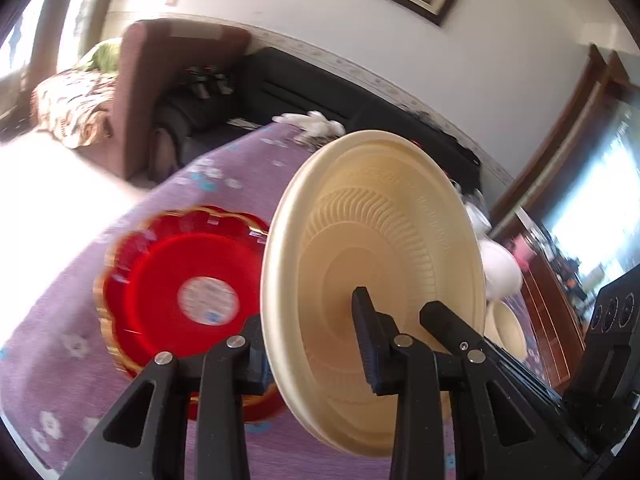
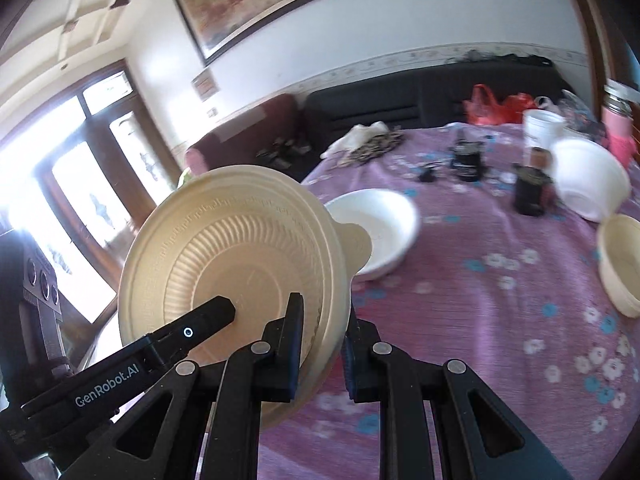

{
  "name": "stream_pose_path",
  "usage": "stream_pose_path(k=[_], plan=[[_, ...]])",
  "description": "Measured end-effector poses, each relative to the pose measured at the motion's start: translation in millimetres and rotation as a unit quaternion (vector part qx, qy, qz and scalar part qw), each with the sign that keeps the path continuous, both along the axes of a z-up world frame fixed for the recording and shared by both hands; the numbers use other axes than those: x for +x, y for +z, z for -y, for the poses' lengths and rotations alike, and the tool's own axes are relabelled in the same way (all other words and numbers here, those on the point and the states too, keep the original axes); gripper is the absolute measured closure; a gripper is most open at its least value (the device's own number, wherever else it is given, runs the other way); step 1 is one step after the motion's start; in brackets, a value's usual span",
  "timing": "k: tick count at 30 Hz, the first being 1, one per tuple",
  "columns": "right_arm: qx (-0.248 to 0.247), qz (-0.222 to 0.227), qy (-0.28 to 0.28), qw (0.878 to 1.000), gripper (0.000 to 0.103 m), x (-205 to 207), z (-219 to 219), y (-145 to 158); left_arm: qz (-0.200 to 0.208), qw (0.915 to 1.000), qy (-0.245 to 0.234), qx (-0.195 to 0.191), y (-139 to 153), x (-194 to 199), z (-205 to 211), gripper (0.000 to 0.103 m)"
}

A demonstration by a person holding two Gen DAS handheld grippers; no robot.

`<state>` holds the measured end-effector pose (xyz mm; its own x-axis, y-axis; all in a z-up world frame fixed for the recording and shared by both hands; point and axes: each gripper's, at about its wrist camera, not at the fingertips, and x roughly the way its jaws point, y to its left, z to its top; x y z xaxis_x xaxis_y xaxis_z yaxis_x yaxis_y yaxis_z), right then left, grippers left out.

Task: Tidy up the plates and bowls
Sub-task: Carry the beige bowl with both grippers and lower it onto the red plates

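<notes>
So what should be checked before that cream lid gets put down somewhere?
1. Left gripper clamped on cream ribbed round plastic lid rim: ok.
2. Right gripper clamped on the same lid: ok.
3. Lid clear of purple flowered tablecloth: ok.
4. Red scalloped plastic plate empty, lying flat: ok.
5. White round bowl upright and empty: ok.
6. Only one lid held, nothing stacked behind: cannot tell.

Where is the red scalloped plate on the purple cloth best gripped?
Grip the red plate by its raised gilt rim on the near edge, coming in low from this side. It lies flat on the tablecloth, so only the flared rim gives the fingers purchase.
</notes>
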<state>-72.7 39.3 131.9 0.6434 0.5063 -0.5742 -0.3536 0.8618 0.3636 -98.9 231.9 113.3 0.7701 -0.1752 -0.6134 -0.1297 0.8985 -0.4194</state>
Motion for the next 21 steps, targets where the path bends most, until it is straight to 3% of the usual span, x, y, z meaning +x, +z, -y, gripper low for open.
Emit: stream_pose_path(k=[5, 9, 17, 21], plan=[[-0.012, -0.027, 0.036, 0.999, 0.084, 14, -55, -11, -0.022, 0.9982, 0.053, -0.019, -14, 3, -50, 0.069], [-0.028, -0.049, 0.044, 0.997, 0.084, 26, -79, -25, -0.047, 0.9964, 0.062, -0.033, -30, 11, -75, 0.068], [-0.058, -0.063, 0.044, 0.995, 0.084, 41, -91, -40, -0.074, 0.9948, 0.057, -0.04, -45, 21, -86, 0.066], [-0.068, -0.055, 0.04, 0.995, 0.084, 42, -93, -40, -0.075, 0.9945, 0.055, -0.047, -47, 23, -86, 0.061]])
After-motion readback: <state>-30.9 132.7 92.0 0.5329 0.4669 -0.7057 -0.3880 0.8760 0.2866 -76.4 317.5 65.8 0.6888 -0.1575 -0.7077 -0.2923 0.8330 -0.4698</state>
